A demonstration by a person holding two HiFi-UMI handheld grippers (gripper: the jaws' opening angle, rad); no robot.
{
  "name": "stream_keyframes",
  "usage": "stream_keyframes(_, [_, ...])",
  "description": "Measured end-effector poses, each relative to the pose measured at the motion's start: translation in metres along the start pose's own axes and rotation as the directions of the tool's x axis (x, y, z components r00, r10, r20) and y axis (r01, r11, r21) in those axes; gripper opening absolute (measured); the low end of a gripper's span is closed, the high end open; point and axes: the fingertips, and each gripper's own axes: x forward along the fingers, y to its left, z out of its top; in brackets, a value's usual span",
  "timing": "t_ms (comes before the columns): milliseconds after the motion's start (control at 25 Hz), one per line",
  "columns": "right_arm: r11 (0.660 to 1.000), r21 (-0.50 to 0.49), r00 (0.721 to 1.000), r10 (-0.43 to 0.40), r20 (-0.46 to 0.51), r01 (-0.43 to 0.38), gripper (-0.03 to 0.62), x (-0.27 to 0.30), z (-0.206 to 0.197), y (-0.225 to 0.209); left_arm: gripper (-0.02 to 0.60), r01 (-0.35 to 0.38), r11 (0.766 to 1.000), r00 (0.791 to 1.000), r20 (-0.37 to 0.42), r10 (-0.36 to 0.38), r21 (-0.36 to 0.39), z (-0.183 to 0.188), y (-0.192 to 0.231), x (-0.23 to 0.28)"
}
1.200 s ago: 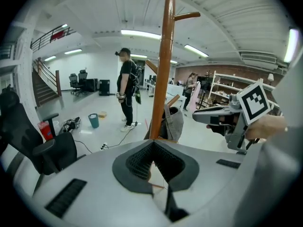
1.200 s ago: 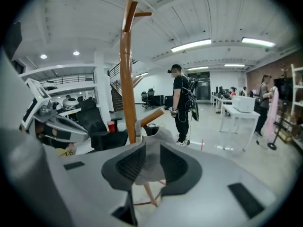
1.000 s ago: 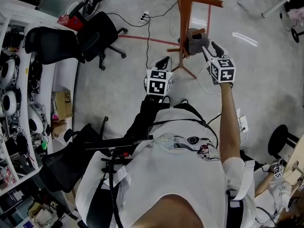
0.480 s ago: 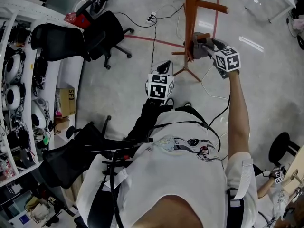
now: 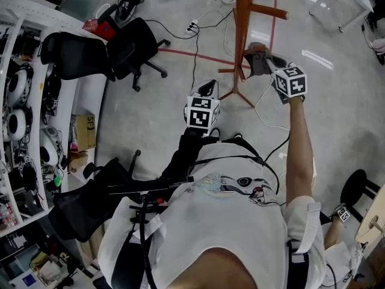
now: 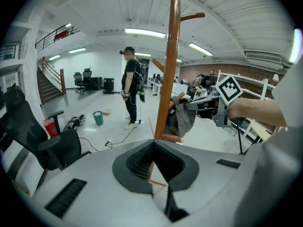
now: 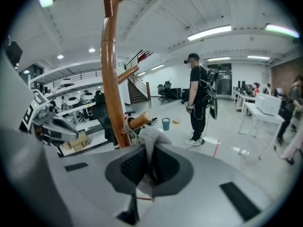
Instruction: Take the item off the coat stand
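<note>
A grey cloth item (image 5: 257,59) hangs on a low peg (image 7: 137,122) of the orange-brown wooden coat stand (image 5: 242,17). My right gripper (image 5: 266,62) reaches it at arm's length. Its jaws are closing, and in the right gripper view the grey cloth (image 7: 150,137) is pinched between the dark pads (image 7: 163,162). My left gripper (image 5: 207,88) hangs back near my body, short of the stand, with its jaws together and nothing in them (image 6: 152,148). The left gripper view shows the stand's pole (image 6: 166,79), the hanging cloth (image 6: 182,119) and the right gripper beside it.
Black office chairs (image 5: 129,44) stand left of the coat stand, beside white shelves (image 5: 24,101) holding gear. Cables and a red tape line (image 5: 198,54) cross the floor. Another person (image 6: 131,86) stands beyond the stand. A black stool (image 5: 352,185) is at the right.
My right gripper has moved forward to the grey cloth on the peg and closed its jaws on it. The left gripper has barely moved.
</note>
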Motion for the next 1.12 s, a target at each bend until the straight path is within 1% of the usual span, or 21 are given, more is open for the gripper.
stream_keyframes(160, [0.997,0.058,0.997,-0.059,0.049,0.056,0.018,-0.021,0.01,-0.018,0.003,0.017,1.0,1.0,0.007,-0.017,0.009,0.0,-0.004,0.0])
stream_keyframes(360, [0.984,0.11,0.985,-0.149,0.086,0.139,0.018,-0.051,0.009,-0.033,0.003,0.028,0.999,0.999,0.025,-0.029,0.023,0.002,-0.009,-0.004])
stream_keyframes(480, [0.968,0.129,0.968,-0.228,0.106,0.214,0.018,-0.083,0.009,-0.031,0.003,0.038,0.999,0.997,0.069,-0.04,0.037,0.011,-0.011,-0.012])
stream_keyframes(600, [0.947,0.151,0.937,-0.307,0.164,0.284,0.018,-0.122,0.024,-0.015,0.003,0.048,0.997,0.988,0.145,-0.057,0.06,0.03,-0.014,-0.028])
stream_keyframes(720, [0.927,0.156,0.897,-0.371,0.241,0.341,0.018,-0.155,0.043,0.005,0.003,0.051,0.995,0.966,0.247,-0.071,0.086,0.058,-0.015,-0.041])
stream_keyframes(880, [0.905,0.141,0.837,-0.424,0.346,0.401,0.018,-0.192,0.067,0.037,0.003,0.058,0.99,0.921,0.376,-0.104,0.132,0.096,-0.026,-0.063])
stream_keyframes(1000, [0.889,0.139,0.792,-0.453,0.409,0.437,0.018,-0.215,0.083,0.062,0.003,0.07,0.982,0.884,0.445,-0.141,0.173,0.119,-0.04,-0.081])
stream_keyframes(1120, [0.869,0.138,0.75,-0.483,0.452,0.476,0.018,-0.231,0.094,0.083,0.003,0.078,0.976,0.854,0.491,-0.171,0.204,0.132,-0.053,-0.094])
